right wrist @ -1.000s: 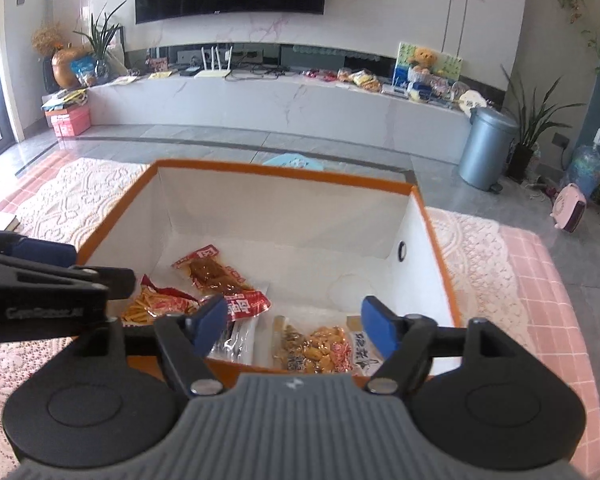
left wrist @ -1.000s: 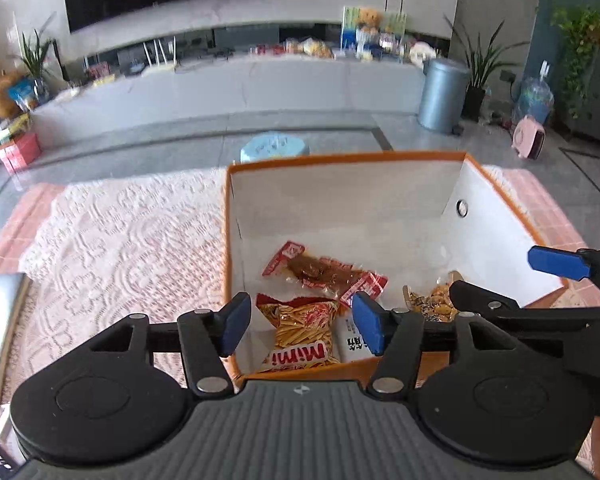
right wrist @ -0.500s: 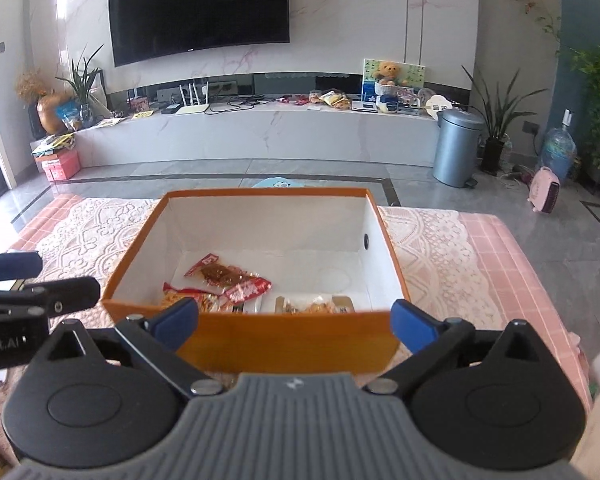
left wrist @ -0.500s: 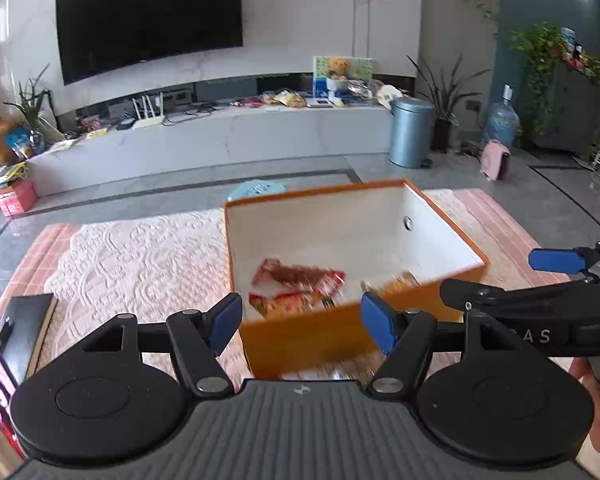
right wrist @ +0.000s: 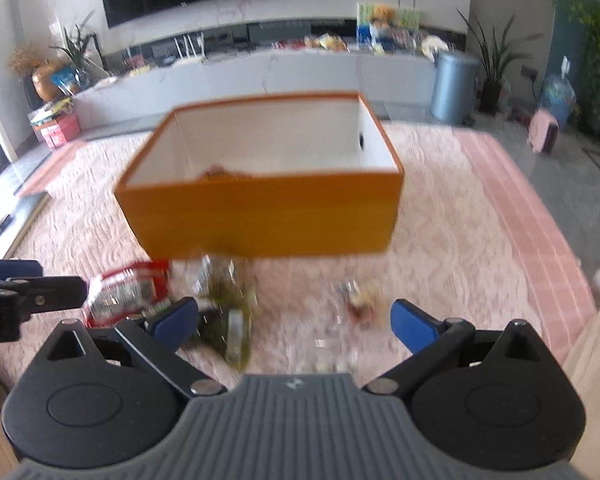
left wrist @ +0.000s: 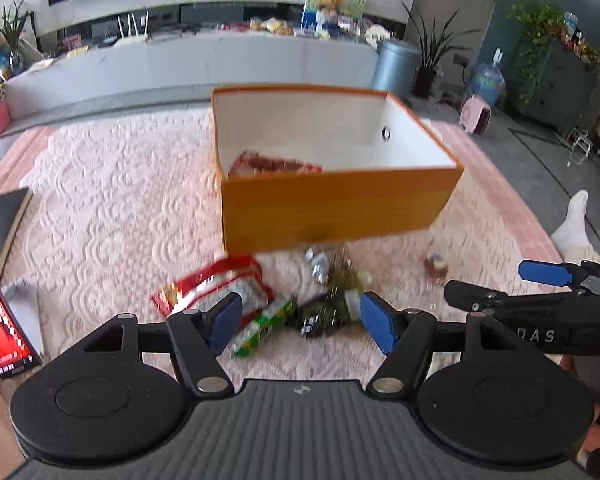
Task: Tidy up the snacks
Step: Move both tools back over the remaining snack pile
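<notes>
An orange box [left wrist: 336, 204] with a white inside stands on the pink lace cloth; it also shows in the right wrist view [right wrist: 260, 212]. A red snack pack [left wrist: 276, 166] lies inside it. In front of the box lie a red-and-white pack [left wrist: 212, 288], a green pack [left wrist: 264, 326], a dark green pack [left wrist: 328, 308] and a small candy [left wrist: 436, 266]. My left gripper [left wrist: 300, 320] is open above the green packs. My right gripper [right wrist: 294, 320] is open and empty, between the dark green pack [right wrist: 224, 312] and a small candy [right wrist: 360, 300].
A dark book [left wrist: 0, 220] and a red box [left wrist: 0, 320] lie at the left edge of the cloth. A long white TV bench [right wrist: 284, 68], a grey bin [right wrist: 454, 86] and plants stand behind. A person's white sock [left wrist: 576, 224] is at the right.
Both grippers have pulled back from over the box and tilted down. The loose packs in front of the box have come into view. The right gripper's jaws have opened wider.
</notes>
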